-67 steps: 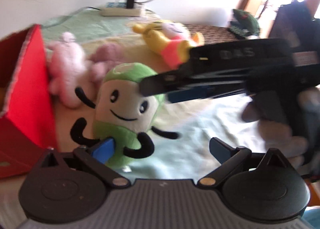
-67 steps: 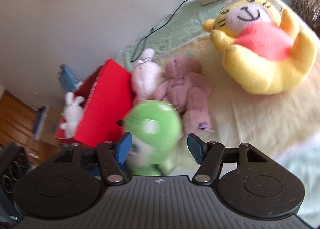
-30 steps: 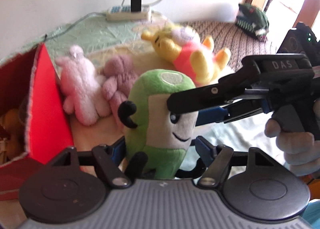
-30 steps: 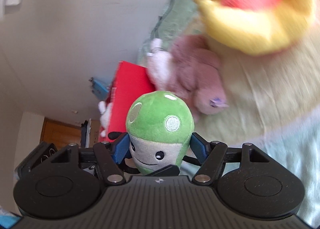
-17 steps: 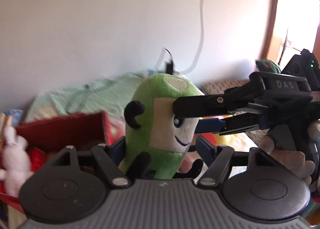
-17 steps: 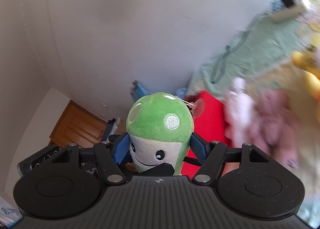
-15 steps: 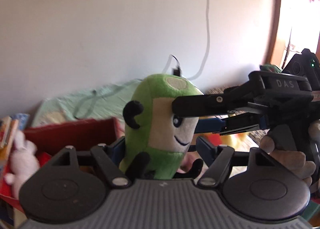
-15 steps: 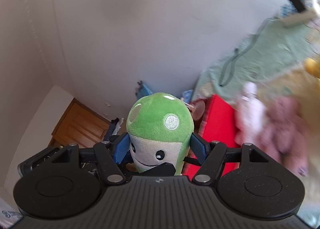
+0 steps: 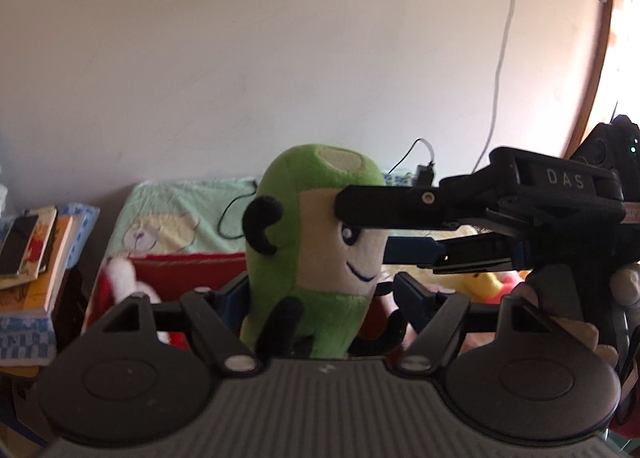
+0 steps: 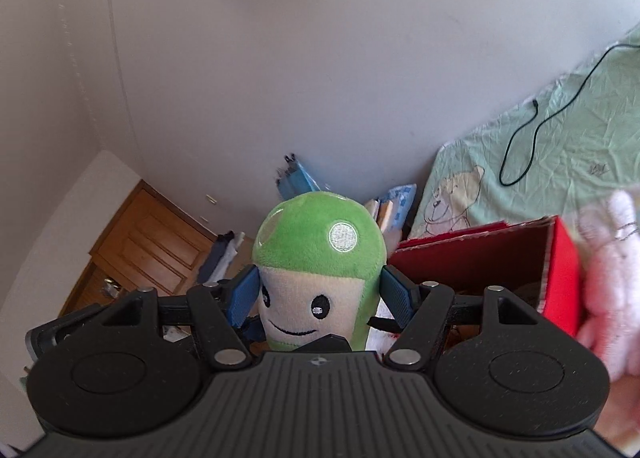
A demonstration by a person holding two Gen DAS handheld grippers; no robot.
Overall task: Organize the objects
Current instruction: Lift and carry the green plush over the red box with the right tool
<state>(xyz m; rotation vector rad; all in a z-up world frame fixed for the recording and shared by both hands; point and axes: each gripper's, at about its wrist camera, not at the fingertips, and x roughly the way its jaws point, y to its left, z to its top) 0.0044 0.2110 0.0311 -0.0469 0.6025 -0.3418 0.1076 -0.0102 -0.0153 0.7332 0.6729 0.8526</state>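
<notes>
Stack of books (image 9: pixel 38 254) far to the left of the left gripper's jaws, on a low stand beside the bed. Next, a red storage box (image 9: pixel 188 270) behind and just left of those jaws, with a white plush rabbit (image 9: pixel 124 278) at its near wall.

Left gripper (image 9: pixel 320 298): jaws flank the lower body of the green mushroom plush (image 9: pixel 316 258). The left blue pad looks to touch it; the right pad shows a gap, so I cannot tell if this one is gripping.

Right gripper (image 10: pixel 319 294): jaws closed on the same plush at head level, both blue pads pressed into its sides. Plush is held upright in the air, off the bed, with the red box's open top past and right of the right jaws. Pink plush (image 10: pixel 612 282) just outside the box's right wall. In the left wrist view the right gripper reaches in from the right, with the person's hand (image 9: pixel 560 298) on its handle, and a yellow plush (image 9: pixel 480 278) behind it.

Step in hand, as I judge it: carrying the plush to the box. Next move calls for bringing it over the opening, lowering, then opening the jaws to drop it in.
</notes>
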